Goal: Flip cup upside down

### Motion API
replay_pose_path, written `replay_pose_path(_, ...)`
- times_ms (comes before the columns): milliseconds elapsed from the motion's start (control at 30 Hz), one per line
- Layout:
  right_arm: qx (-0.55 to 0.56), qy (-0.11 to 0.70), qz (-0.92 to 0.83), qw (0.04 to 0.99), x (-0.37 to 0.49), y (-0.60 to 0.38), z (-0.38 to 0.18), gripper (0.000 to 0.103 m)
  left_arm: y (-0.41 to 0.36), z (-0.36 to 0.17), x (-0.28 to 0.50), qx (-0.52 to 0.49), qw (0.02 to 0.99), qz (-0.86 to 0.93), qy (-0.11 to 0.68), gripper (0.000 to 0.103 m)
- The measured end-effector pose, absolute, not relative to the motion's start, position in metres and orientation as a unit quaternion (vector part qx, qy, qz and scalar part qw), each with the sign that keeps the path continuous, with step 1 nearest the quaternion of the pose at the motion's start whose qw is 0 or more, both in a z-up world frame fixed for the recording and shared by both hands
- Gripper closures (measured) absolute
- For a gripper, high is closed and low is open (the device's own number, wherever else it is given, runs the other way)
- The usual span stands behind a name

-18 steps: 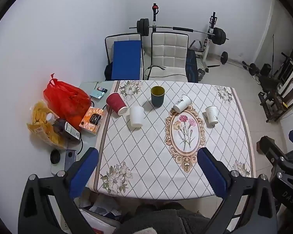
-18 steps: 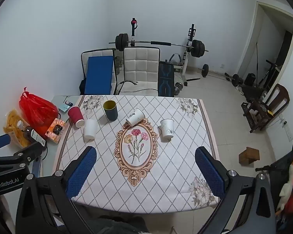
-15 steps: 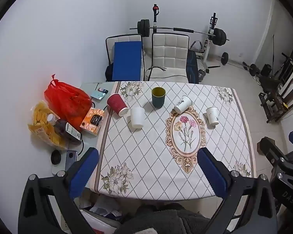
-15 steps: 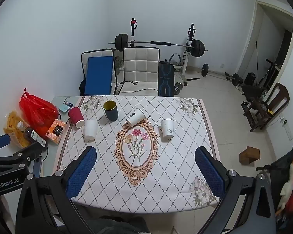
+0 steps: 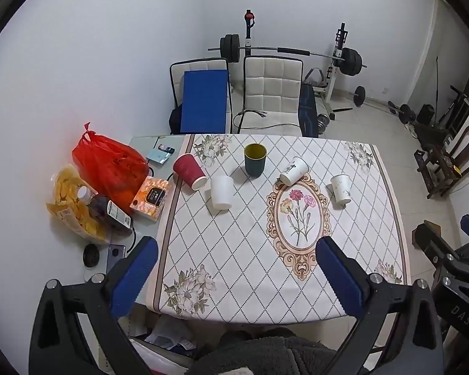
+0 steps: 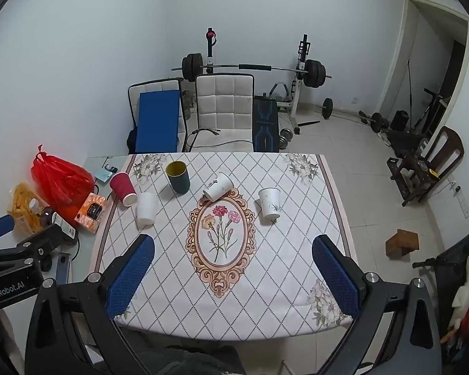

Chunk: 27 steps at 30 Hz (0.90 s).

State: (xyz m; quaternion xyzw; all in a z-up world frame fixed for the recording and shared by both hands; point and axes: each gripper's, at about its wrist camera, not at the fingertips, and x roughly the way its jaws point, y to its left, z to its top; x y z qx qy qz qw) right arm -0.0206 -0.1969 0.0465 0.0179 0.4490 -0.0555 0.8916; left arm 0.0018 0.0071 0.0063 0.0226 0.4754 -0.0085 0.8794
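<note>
Both your grippers hang high over the near edge of the table (image 5: pixel 234 250), well away from any cup. The left gripper (image 5: pixel 234 268) has its fingers wide apart and empty; the right gripper (image 6: pixel 233 265) is the same, spread and holding nothing.

Only the green cup (image 5: pixel 255 159) stands upright with its mouth up, at the far side of the cloth, so that is most likely the one to turn over. The red cup (image 5: pixel 189 171), the plain white cup (image 5: pixel 221 192), the printed cup (image 5: pixel 294 170) and the right white cup (image 5: pixel 340 189) all seem to be tipped or already mouth-down; from this height you cannot be sure of each.

To do the reach well, come down on the green cup from the near side and centre it between the fingers before closing. Take it on the wall at about mid-height, not at the rim, so it has room to turn. Lift it clear of the cloth before you rotate the wrist, then set the rim down flat.

Watch the neighbours. The plain white cup lies just near-left of the green one and the printed cup lies to its right, so the lane between them is narrow for spread fingers. Paper cups will skid at a light knock. The red bag (image 5: pixel 109 165), snack bag (image 5: pixel 68 201), bottle (image 5: pixel 106 214) and box (image 5: pixel 150 198) sit off the cloth to the left, out of your path.
</note>
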Motion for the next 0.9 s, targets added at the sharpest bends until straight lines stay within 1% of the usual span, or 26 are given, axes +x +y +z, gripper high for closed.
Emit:
replay_pose_path(33,0.018,0.45,-0.056,0.891,-0.02,-0.197,0.046,0.001,0.01,0.012,0.001,0.02,0.88,-0.008,0.475,0.0)
replay_pose_path(433,0.021,0.448,-0.059,0.892,-0.019,-0.197,0.047,0.001,0.007,0.01,0.003,0.019,0.88,-0.008,0.475,0.0)
replay_pose_path(900,0.033,0.447,-0.059,0.892,-0.019,-0.196,0.061,0.001,0.009,0.015,0.001,0.021,0.882,-0.01,0.47,0.0)
